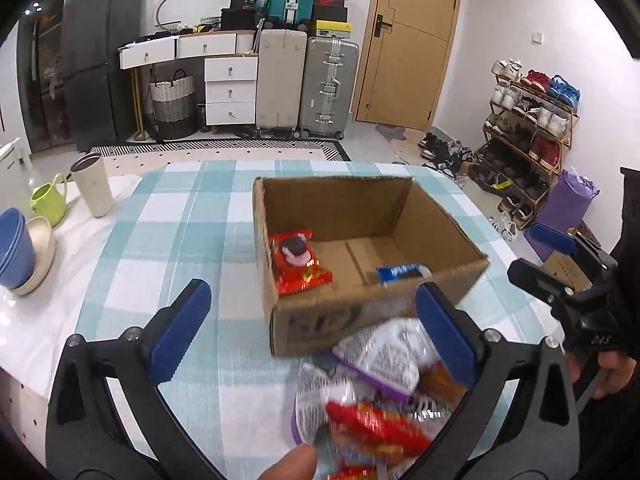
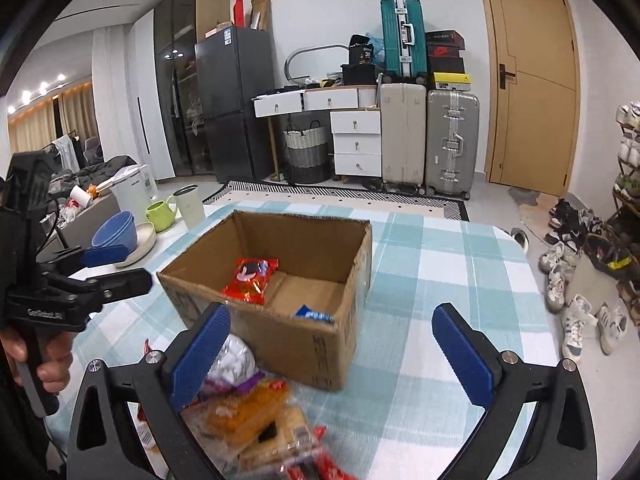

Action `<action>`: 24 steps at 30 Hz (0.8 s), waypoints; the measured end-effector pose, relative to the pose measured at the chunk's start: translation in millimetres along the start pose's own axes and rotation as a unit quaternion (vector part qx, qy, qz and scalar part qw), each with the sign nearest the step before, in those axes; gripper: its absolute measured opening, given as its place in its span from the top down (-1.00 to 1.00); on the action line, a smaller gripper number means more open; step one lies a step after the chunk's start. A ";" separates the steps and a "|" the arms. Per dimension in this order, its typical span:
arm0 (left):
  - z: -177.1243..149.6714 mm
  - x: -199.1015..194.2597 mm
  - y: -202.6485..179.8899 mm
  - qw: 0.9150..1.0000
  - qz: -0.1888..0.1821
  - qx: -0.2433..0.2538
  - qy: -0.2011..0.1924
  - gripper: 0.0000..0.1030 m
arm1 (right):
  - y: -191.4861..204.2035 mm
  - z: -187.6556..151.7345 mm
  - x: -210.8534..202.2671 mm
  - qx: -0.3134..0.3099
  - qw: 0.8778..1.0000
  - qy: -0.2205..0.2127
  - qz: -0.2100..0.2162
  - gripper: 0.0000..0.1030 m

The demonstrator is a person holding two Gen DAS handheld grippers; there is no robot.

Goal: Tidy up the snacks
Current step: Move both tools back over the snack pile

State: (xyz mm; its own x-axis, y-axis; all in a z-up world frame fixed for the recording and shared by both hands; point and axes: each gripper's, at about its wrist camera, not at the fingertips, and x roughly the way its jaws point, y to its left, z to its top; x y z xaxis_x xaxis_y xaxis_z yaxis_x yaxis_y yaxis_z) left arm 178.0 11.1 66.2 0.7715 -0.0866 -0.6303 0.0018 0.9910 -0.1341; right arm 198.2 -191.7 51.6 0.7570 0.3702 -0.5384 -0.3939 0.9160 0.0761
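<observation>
An open cardboard box (image 1: pixel 362 312) (image 2: pixel 280 336) stands on the checked tablecloth. Inside lie a red snack packet (image 1: pixel 298 262) (image 2: pixel 252 274) and a blue biscuit packet (image 1: pixel 402 273) (image 2: pixel 314 315). A pile of loose snack packets (image 1: pixel 372 392) (image 2: pixel 248 404) lies in front of the box, blurred. My left gripper (image 1: pixel 314 332) is open and empty, just above the pile. My right gripper (image 2: pixel 332 354) is open and empty, near the box's front corner. Each gripper also shows in the other's view: the right gripper (image 1: pixel 536 256), the left gripper (image 2: pixel 116 266).
Stacked blue and cream bowls (image 1: pixel 20 252) (image 2: pixel 124 238), a green mug (image 1: pixel 50 198) (image 2: pixel 160 214) and a cream tumbler (image 1: pixel 92 186) (image 2: pixel 190 204) stand at the table's left. A shoe rack (image 1: pixel 528 132) and shoes are on the floor to the right.
</observation>
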 end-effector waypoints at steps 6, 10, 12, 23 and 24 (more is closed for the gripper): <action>-29.7 -28.2 1.8 1.000 0.003 -0.006 0.009 -0.98 | 2.7 -22.5 -24.0 -0.002 1.000 0.007 -0.013 -0.99; -54.7 -42.6 4.4 1.000 0.000 -0.014 0.019 -0.98 | 3.6 -37.1 -32.2 -0.005 1.000 0.017 -0.018 -0.99; -64.8 -46.5 5.5 1.000 -0.001 -0.020 0.023 -0.98 | 4.5 -44.7 -36.7 -0.008 1.000 0.019 -0.019 -0.99; -94.4 -54.8 3.6 0.998 0.011 -0.038 0.045 -0.97 | 12.3 -71.4 -34.8 -0.018 0.999 0.047 -0.012 -0.99; -97.5 -55.2 3.4 0.998 0.011 -0.041 0.049 -0.97 | 12.7 -73.7 -34.7 -0.020 0.999 0.049 -0.010 -0.99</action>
State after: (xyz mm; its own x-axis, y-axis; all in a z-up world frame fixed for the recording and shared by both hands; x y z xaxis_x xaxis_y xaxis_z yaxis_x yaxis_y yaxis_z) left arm 73.4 9.3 25.9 0.7044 -0.0777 -0.7056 -0.0703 0.9815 -0.1782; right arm 128.5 -204.3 9.4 0.7118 0.3327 -0.6185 -0.4010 0.9156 0.0311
